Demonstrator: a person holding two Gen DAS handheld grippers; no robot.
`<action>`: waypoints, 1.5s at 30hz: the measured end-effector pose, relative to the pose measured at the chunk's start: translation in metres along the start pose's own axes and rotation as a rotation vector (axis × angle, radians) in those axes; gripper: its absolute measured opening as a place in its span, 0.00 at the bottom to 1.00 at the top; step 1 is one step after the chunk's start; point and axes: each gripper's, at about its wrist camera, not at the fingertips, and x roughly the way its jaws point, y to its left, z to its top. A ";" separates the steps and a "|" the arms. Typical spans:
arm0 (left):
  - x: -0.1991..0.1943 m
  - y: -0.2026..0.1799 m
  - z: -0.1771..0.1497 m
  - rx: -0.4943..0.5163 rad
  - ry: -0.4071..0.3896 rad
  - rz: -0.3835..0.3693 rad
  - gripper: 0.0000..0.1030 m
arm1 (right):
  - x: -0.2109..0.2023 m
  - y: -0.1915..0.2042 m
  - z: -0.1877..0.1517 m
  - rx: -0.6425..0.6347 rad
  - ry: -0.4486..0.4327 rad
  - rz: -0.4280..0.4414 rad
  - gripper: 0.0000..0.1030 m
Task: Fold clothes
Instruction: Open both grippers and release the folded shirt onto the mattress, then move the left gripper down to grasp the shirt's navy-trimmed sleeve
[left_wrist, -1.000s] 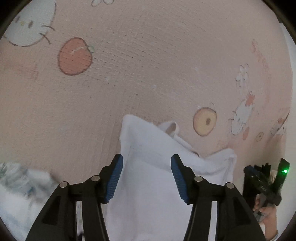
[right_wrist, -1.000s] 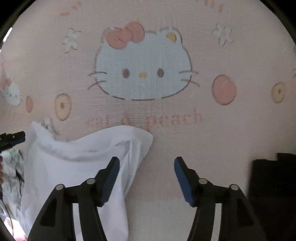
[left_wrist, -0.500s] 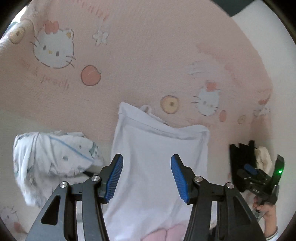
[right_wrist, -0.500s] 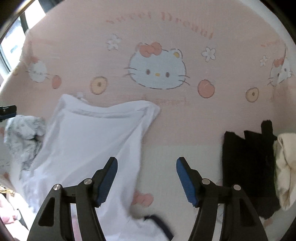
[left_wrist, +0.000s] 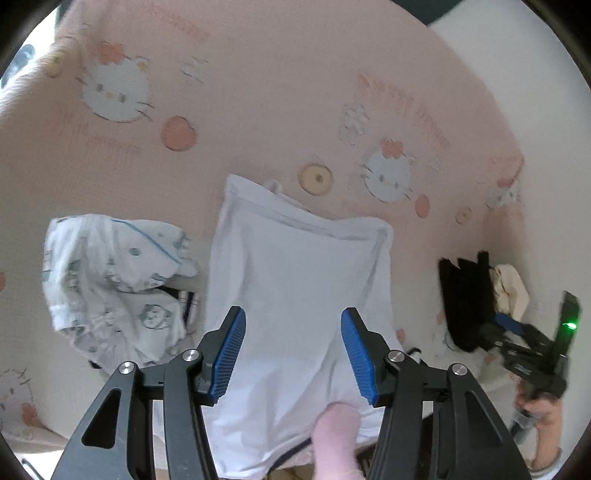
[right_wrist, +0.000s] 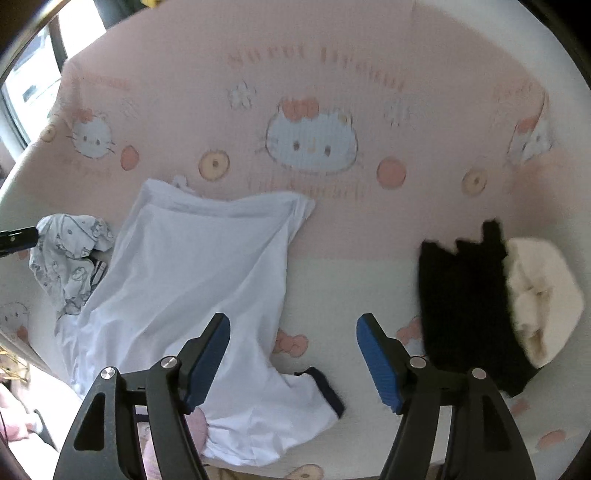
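Note:
A white T-shirt (left_wrist: 299, 273) lies spread flat on the pink Hello Kitty bedsheet (left_wrist: 258, 92), hem away from me, a dark-trimmed sleeve (right_wrist: 325, 391) at the near right. My left gripper (left_wrist: 291, 354) is open and empty, raised above the shirt's lower half. My right gripper (right_wrist: 293, 358) is open and empty, above the sheet just right of the shirt (right_wrist: 192, 280). The right gripper also shows in the left wrist view (left_wrist: 532, 350).
A crumpled white patterned garment (left_wrist: 110, 273) lies left of the shirt. A black garment (right_wrist: 465, 295) and a cream garment (right_wrist: 539, 295) lie to the right. Something pink (left_wrist: 336, 439) sits at the near edge of the shirt.
Both grippers have pulled back and up from the shirt's far edge, staying open. The shirt now lies spread out and the neighbouring garments have come into view.

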 end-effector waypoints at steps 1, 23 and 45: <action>-0.001 0.001 -0.001 0.011 0.009 -0.003 0.49 | -0.007 0.001 0.001 -0.013 -0.010 -0.007 0.70; 0.073 -0.021 -0.110 0.474 -0.117 0.187 0.49 | 0.084 0.079 -0.079 -0.178 -0.056 0.068 0.75; 0.052 0.071 -0.173 0.018 -0.160 0.047 0.49 | 0.068 0.238 -0.145 -0.278 -0.095 0.184 0.75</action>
